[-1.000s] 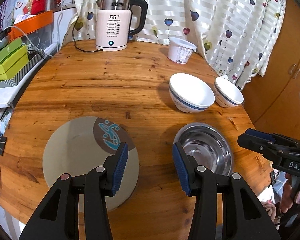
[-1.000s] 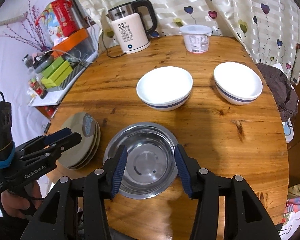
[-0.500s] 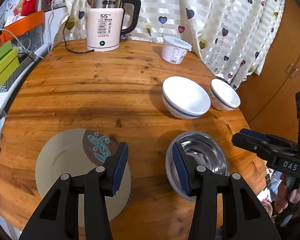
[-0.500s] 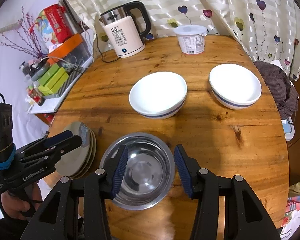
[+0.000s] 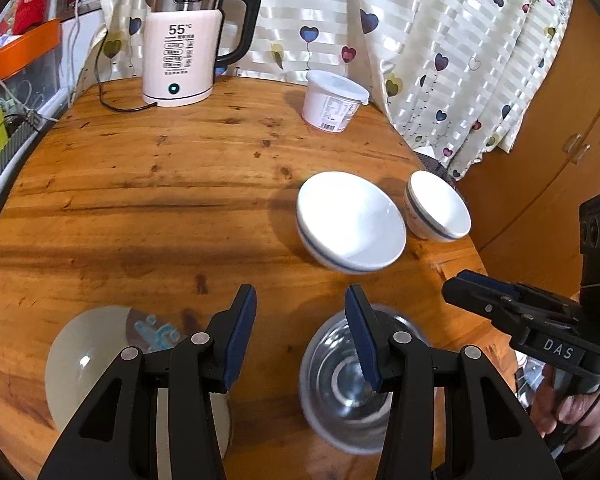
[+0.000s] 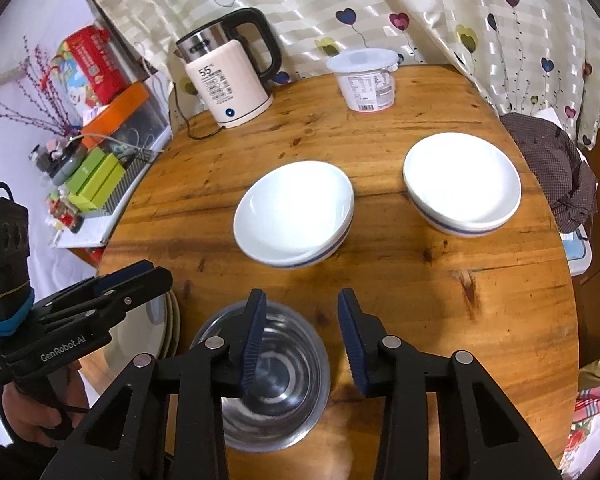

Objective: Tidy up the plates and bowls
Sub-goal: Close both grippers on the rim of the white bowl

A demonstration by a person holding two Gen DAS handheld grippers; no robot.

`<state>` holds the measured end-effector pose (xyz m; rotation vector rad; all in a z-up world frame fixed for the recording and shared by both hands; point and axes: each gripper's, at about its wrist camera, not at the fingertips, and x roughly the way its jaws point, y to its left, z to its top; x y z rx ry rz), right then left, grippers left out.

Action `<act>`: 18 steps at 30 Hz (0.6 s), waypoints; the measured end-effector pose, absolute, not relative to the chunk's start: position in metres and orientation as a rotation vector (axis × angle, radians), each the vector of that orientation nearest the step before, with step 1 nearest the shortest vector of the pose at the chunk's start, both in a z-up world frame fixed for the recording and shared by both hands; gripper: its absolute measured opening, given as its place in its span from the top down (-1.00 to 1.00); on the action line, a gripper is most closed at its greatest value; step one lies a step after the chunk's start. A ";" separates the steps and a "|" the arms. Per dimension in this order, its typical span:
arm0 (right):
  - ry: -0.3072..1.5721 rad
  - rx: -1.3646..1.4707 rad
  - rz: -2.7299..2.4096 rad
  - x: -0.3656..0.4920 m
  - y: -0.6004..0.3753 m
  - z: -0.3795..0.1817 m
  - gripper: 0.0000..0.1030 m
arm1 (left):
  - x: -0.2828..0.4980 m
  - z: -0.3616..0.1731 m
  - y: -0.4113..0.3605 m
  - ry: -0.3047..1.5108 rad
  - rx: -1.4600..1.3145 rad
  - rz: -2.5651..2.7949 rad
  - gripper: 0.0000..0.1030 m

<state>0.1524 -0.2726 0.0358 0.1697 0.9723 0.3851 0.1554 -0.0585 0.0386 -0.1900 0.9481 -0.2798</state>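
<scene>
Round wooden table (image 5: 148, 200): broad bare stretch at centre and left; curtain (image 5: 420, 40) along the far edge.
Plate stack (image 5: 84, 360): near-left edge, below the left gripper (image 5: 300, 336), whose fingers stand apart on nothing.
Steel bowl (image 6: 276, 376): near edge, under the right gripper (image 6: 300, 340); jaws closing, nothing clamped.
Two white bowls (image 6: 296, 216) (image 6: 462, 184): side by side beyond, apart.
Kettle (image 5: 184, 52), tub (image 5: 332, 100): far edge.
</scene>
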 end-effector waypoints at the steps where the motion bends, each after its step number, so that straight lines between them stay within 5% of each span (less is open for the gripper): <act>1: 0.974 0.172 0.383 0.155 -0.272 0.036 0.30 | 0.158 0.037 -0.059 0.952 -0.195 -0.281 0.08; 18: 0.986 0.204 0.361 0.203 -0.275 0.025 0.38 | 0.207 0.024 -0.073 0.995 -0.251 -0.310 0.08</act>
